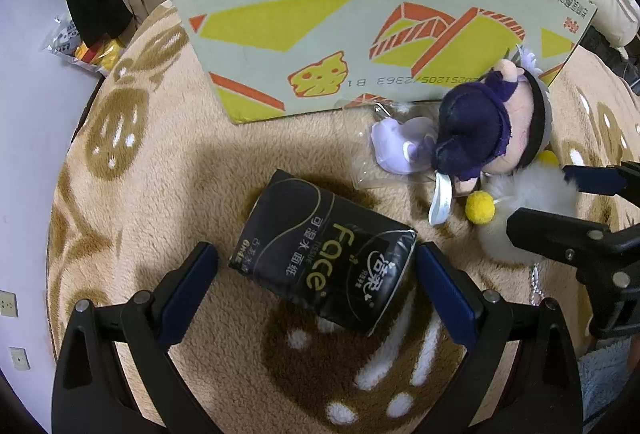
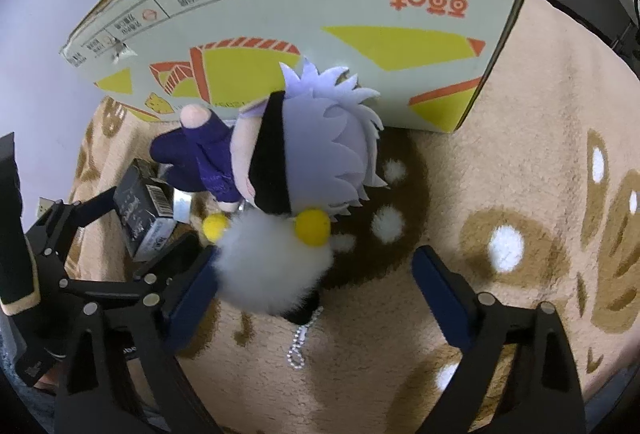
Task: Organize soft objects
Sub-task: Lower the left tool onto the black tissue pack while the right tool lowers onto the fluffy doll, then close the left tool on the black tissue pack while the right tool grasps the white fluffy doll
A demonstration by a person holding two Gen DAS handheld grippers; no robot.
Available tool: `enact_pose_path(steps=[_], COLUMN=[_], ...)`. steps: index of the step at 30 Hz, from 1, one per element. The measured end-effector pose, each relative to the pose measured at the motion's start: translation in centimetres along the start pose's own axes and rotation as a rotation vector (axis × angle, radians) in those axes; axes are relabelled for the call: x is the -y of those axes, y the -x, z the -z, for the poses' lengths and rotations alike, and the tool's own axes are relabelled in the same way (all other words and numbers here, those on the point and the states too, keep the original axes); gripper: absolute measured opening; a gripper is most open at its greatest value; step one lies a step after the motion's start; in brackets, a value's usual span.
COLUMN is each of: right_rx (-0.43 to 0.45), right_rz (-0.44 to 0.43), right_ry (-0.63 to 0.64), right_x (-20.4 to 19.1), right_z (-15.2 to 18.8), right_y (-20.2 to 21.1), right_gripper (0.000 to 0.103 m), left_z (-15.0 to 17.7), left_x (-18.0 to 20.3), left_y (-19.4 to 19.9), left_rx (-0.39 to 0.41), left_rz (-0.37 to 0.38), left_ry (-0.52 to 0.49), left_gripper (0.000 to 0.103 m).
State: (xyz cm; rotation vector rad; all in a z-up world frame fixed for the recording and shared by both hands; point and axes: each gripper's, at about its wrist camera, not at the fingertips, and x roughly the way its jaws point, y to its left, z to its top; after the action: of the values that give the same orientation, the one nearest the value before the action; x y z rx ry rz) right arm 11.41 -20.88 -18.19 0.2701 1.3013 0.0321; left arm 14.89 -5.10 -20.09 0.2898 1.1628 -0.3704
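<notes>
left gripper [image 1: 316,266] jaws wide apart w/ the black tissue pack [image 1: 324,254] between, not squeezed. right gripper [image 2: 316,274] jaws wide too — white fluffy ball [image 2: 272,266] by its left finger, not grabbed. doll [image 2: 288,150] next to the ball, in front of the box [image 2: 360,14], all on the tan blanket [image 2: 520,194].

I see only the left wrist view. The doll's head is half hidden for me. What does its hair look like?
Observer: The doll has pale lilac spiky hair and a black band across its face.
Operator: Is anything attached to the white fluffy ball?
Observer: Yes, a small bead chain trails from the white fluffy ball over the blanket.
Operator: Where are the right gripper's fingers?
Observer: The right gripper is open; its left finger is beside the ball, the other is apart on bare blanket.
</notes>
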Motion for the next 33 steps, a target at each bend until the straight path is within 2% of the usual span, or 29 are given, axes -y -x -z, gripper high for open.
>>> enact_pose_path(steps=[5, 8, 11, 18, 21, 22, 23, 24, 25, 31, 33], right_rx=[-0.017, -0.018, -0.018, -0.019, -0.017, -0.014, -0.015, -0.021, -0.034, -0.021, -0.012], right_rz=[0.039, 0.045, 0.045, 0.033, 0.027, 0.023, 0.015, -0.009, -0.039, -0.015, -0.012], right_ry=[0.024, 0.013, 0.014, 0.009, 0.017, 0.018, 0.02, 0.023, 0.019, 0.054, 0.056], right_x=[-0.1, 0.1, 0.1, 0.4, 0.2, 0.2, 0.0, 0.0, -0.1, -1.0, -0.9], right_z=[0.2, 0.3, 0.3, 0.4, 0.7, 0.9, 1.1, 1.2, 1.3, 1.9, 2.0], right_y=[-0.5, -0.7, -0.6, 0.0, 0.0, 0.2, 0.2, 0.3, 0.3, 0.6, 0.9], right_gripper=[0.085, 0.082, 0.069, 0.064, 0.058, 0.051, 0.038, 0.034, 0.034, 0.032, 0.032], left_z=[0.0, 0.0, 0.1, 0.2, 0.2, 0.3, 0.3, 0.4, 0.4, 0.5, 0.7], left_x=[0.0, 0.0, -0.2, -0.3, -0.3, -0.4, -0.4, -0.4, -0.4, -0.3, -0.2], left_y=[0.1, 0.1, 0.2, 0.4, 0.5, 0.6, 0.6, 0.7, 0.8, 1.3, 1.5], left_rx=[0.004, 0.011, 0.02, 0.023, 0.026, 0.027, 0.028, 0.029, 0.031, 0.039, 0.042], left_rz=[-0.001, 0.002, 0.006, 0.013, 0.014, 0.015, 0.015, 0.015, 0.016, 0.025, 0.026], left_ry=[-0.002, 0.002, 0.009, 0.021, 0.025, 0.026, 0.026, 0.028, 0.031, 0.041, 0.038], left_gripper=[0.097, 0.096, 0.096, 0.093, 0.092, 0.091, 0.089, 0.088, 0.086, 0.076, 0.076])
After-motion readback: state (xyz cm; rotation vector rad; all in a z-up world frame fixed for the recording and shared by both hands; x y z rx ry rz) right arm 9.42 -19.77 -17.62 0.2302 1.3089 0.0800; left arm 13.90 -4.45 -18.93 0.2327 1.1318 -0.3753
